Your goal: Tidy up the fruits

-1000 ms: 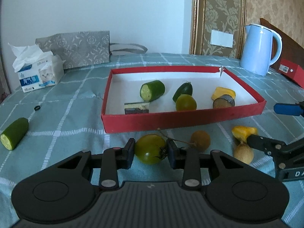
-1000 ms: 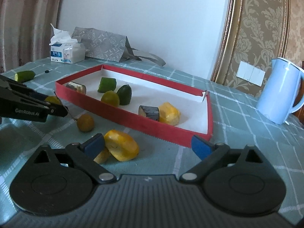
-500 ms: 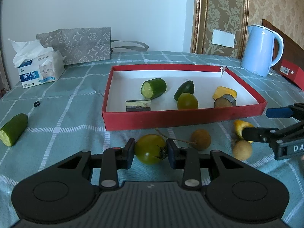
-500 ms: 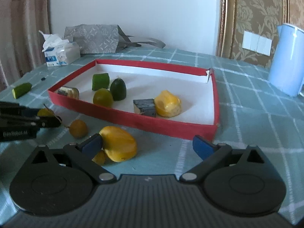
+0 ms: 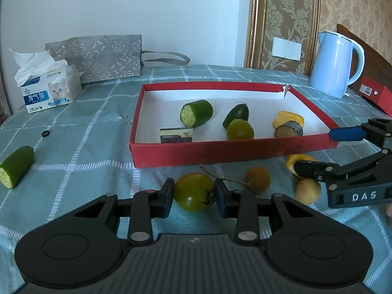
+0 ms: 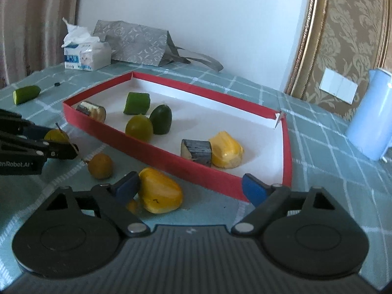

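Observation:
My left gripper [image 5: 194,194] is shut on a green tomato [image 5: 193,192] and holds it just above the cloth in front of the red tray [image 5: 220,150]. My right gripper [image 6: 189,188] is open, its left finger beside a yellow fruit piece [image 6: 160,190] that lies on the cloth. The tray [image 6: 156,148] holds a cucumber piece [image 5: 196,112], a dark green fruit [image 5: 236,115], a green tomato [image 5: 240,129], a yellow piece [image 5: 287,118] and two dark chunks. Two round brown fruits [image 5: 257,179] [image 5: 307,191] lie in front of the tray.
A cucumber half [image 5: 16,169] lies at the left on the checked cloth. A tissue box [image 5: 49,90] and a grey bag [image 5: 98,57] stand at the back left. A blue kettle [image 5: 335,65] and a red box [image 5: 377,95] stand at the back right.
My left gripper has risen a little with the green tomato in it. My right gripper has swung and shifted, with the yellow piece still by its left finger.

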### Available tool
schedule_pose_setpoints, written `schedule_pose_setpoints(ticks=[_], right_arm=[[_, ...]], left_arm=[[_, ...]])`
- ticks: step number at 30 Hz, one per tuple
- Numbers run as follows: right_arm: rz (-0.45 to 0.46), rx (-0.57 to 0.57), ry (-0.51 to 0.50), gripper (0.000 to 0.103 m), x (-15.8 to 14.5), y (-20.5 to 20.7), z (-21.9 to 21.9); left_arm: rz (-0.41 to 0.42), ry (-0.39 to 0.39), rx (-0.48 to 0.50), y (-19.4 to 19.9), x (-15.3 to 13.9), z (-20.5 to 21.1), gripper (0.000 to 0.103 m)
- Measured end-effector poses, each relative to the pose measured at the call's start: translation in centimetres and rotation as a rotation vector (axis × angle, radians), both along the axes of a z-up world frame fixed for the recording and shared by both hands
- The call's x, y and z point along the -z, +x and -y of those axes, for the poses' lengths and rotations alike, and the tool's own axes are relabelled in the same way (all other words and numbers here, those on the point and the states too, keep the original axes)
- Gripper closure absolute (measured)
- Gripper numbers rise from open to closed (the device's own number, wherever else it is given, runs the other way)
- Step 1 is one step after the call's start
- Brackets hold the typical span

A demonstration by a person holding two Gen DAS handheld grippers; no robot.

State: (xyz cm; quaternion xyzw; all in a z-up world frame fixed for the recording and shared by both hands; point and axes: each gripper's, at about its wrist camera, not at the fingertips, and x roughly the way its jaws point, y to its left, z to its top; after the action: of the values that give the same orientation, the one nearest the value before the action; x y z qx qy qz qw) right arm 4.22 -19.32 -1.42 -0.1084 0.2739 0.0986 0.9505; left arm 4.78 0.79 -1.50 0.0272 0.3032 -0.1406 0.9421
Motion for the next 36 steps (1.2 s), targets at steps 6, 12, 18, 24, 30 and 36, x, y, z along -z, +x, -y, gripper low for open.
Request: schedule_pose_setpoints(ticks=[6, 12, 18, 24, 30, 36], right_arm=[[0.001, -0.048, -0.003, 0.044, -0.2, -0.6, -0.4], [-0.015, -0.061, 0.028, 0.048, 0.0, -0.3, -0.3], [0.001, -0.085, 0.028, 0.069, 0.4, -1.2, -1.1], [0.043, -0.056, -0.001, 0.072, 0.5, -2.0, -1.2], [0.112, -0.02, 0.008, 0.085, -0.2, -3.1, -0.6], [0.104, -0.025, 0.005, 0.085, -0.4, -3.2, -0.4]], left_arm=[[0.0, -0.002, -0.002, 0.0, 0.0, 0.0, 0.069], [0.001, -0.005, -0.001, 0.0, 0.0, -0.1, 0.069], [0.002, -0.013, -0.011, 0.0, 0.0, -0.3, 0.069], [0.007, -0.016, -0.012, -0.1, -0.1, -0.2, 0.069], [0.011, -0.025, -0.024, -0.1, -0.2, -0.4, 0.069], [0.001, -0.014, -0.025, 0.0, -0.1, -0.2, 0.069]])
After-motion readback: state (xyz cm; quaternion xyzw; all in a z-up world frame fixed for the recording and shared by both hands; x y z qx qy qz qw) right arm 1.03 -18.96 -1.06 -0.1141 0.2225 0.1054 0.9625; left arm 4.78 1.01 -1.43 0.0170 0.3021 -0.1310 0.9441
